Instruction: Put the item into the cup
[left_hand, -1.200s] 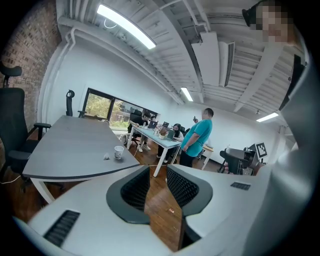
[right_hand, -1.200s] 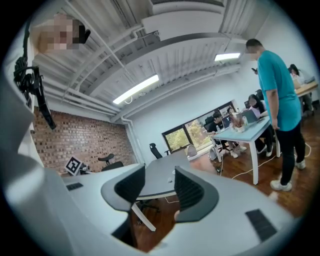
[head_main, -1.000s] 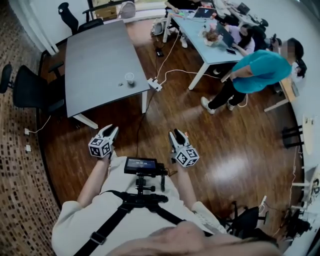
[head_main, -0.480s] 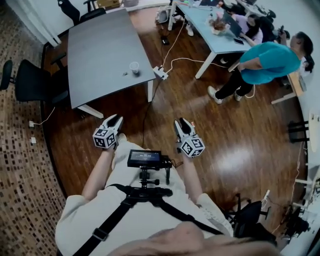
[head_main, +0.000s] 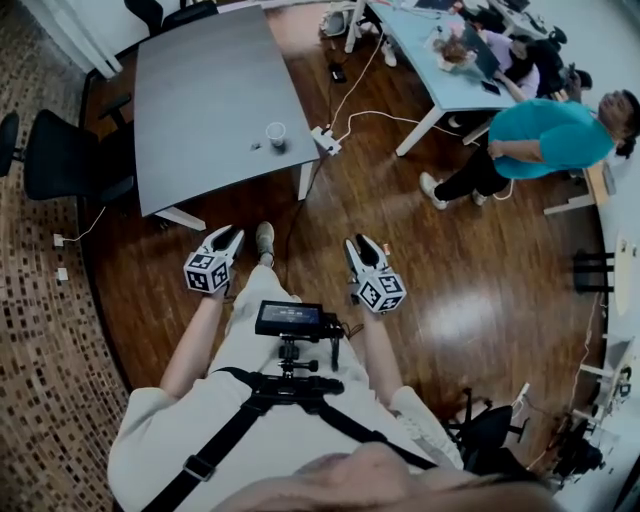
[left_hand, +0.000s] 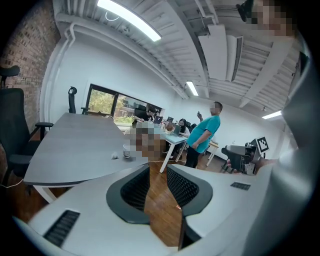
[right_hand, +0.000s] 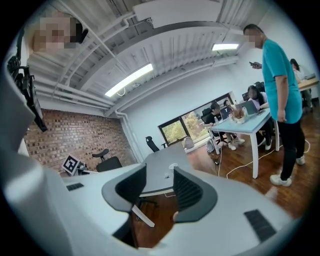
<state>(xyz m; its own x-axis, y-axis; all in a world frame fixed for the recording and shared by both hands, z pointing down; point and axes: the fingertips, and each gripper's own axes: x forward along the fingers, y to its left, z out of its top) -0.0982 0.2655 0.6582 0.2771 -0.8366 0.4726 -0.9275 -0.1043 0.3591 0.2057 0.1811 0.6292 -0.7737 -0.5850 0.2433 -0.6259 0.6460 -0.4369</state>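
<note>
2 grippers, left (head_main: 225, 236) and right (head_main: 360, 243), fingers spread, empty, well apart from the grey surface (head_main: 190, 90). Tiny item (head_main: 256, 146) lay just beside the cup (head_main: 276, 132); probably light, soft; pinch its middle.

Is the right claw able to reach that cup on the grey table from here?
Probably not yet: the right claw hangs open over wooden floor, well short of the cup. Nothing blocks the way.

The person is stepping toward the table (head_main: 200, 100); a shoe (head_main: 264, 238) is coming into view between left gripper (head_main: 226, 236) and right gripper (head_main: 359, 243).
</note>
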